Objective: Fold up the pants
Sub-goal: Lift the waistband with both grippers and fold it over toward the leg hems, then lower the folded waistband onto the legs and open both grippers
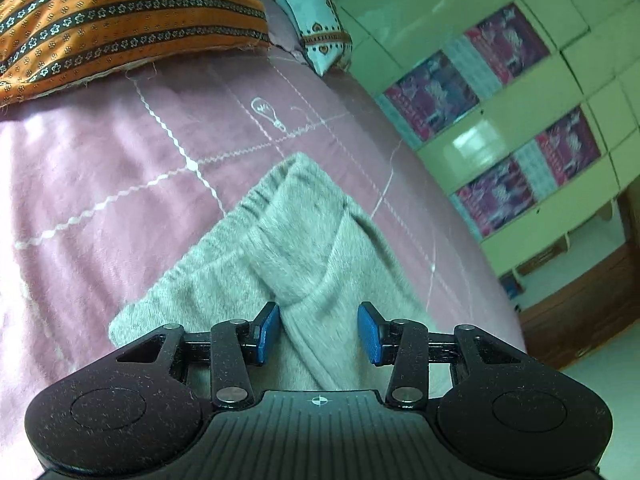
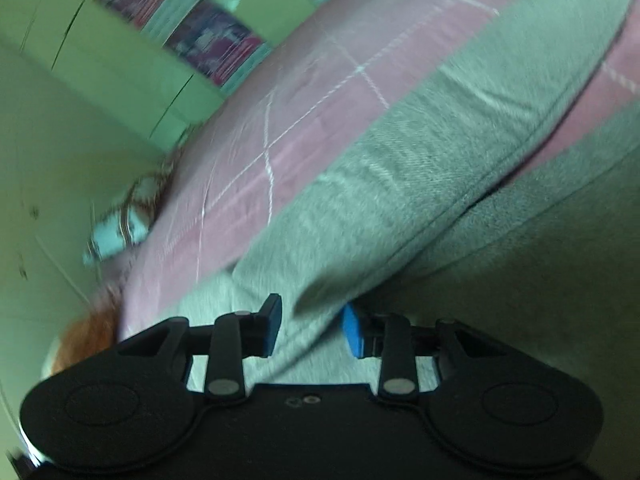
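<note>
The grey sweatpants (image 1: 296, 240) lie on the pink quilted bedspread (image 1: 100, 184), the gathered elastic waistband (image 1: 224, 236) toward the pillow end of the bed and the right-hand side of the garment close to the bed's side edge, beyond which the green tiled wall (image 1: 500, 92) rises. In the left wrist view a soft ridge of cloth runs between the blue pads (image 1: 267, 330) of the left gripper (image 1: 318, 330), but the pads stand apart from it, so this gripper is released, not clamping. In the right wrist view the picture is smeared; a doubled layer of the pants (image 2: 400, 184) hangs over the right gripper (image 2: 310, 330), whose pads stand narrowly apart with cloth between them, though I cannot tell if they truly pinch it. To fold well, I judge each gripper should bite a full hem or seam, not a loose wrinkle, lift both corners evenly, and lay edge on edge away from the orange striped pillow (image 1: 120, 20).
</note>
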### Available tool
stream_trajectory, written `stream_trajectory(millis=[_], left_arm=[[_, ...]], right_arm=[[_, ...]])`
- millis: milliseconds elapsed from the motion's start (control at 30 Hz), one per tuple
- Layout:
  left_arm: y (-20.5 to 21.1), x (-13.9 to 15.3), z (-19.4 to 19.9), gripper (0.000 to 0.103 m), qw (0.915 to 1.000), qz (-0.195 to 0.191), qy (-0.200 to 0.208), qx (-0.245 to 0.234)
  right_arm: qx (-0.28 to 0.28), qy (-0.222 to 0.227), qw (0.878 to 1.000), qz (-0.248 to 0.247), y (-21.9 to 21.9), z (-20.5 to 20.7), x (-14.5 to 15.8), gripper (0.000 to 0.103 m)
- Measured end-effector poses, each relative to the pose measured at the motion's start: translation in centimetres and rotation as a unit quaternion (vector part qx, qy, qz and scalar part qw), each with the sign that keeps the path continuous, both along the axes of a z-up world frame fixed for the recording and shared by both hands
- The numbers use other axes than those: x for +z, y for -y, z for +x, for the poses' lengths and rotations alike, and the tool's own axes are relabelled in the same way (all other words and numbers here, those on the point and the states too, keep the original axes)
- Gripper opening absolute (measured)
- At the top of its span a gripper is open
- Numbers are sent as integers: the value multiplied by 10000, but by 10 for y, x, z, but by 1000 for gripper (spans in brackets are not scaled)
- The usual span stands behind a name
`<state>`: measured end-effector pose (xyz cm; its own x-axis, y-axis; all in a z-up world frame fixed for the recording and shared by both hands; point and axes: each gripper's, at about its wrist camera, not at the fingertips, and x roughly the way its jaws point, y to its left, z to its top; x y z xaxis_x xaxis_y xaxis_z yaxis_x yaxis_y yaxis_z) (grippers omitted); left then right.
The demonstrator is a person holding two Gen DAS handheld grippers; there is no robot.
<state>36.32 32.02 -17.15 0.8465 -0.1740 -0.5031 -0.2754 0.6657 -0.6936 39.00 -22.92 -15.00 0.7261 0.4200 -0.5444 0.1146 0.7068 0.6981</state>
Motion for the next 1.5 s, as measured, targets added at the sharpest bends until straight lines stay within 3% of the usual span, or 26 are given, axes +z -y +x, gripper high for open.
stream_trajectory(millis=[67,133,233,400,500,600,700,733,800,867,1000,1067,1167,1233,1300,1400,1500], left_arm=[[-5,0,5,43,10000,-19,2,14],[-4,3,14,27,9998,133,-124,-1],[-8,18,17,23,9996,226,-66,-161],[-20,56,-5,23,9966,552,129,-603],[-29,54,-32,23,9940,761,-16,-789],[-30,22,-42,23,9897,956,-642,-854],[-31,11,-48,23,9932,771,-576,-658],[-29,14,-48,23,9926,850,-579,-653],[-24,19,-46,23,9900,1046,-627,-703],[-25,20,-44,23,9900,1025,-670,-708],[-27,24,-43,23,9898,1007,-710,-713],[-28,30,-48,23,9919,922,-461,-748],[-30,42,-58,23,9907,1057,-226,-830],[-32,37,-60,23,9892,1109,-320,-900],[-29,23,-57,23,9876,1118,-588,-935],[-31,19,-61,23,9898,1039,-547,-807],[-29,32,-66,23,9885,1236,-360,-798]], right_arm=[[-26,-8,9999,-102,0,4,-1,7],[-12,21,9996,-282,-2,5,2,1],[85,156,9983,-551,-4,0,11,0],[402,819,9926,-808,0,-34,63,0],[696,1013,9890,-822,5,-73,85,0],[928,747,9877,-1010,-3,-122,71,0],[847,-95,9914,-989,-8,-129,12,0],[707,4,9943,-801,-4,-132,5,0],[570,90,9951,-800,-4,-133,14,13],[387,191,9940,-1008,-5,-131,28,17],[308,-291,9960,-789,5,-114,22,3],[391,-216,9951,-877,5,-114,28,0],[441,240,9947,-902,7,-132,51,0],[489,343,9943,-878,14,-141,58,0],[523,197,9946,-874,17,-139,49,0],[536,-371,9936,-924,9,-131,19,0],[503,-239,9942,-915,8,-134,29,0]])
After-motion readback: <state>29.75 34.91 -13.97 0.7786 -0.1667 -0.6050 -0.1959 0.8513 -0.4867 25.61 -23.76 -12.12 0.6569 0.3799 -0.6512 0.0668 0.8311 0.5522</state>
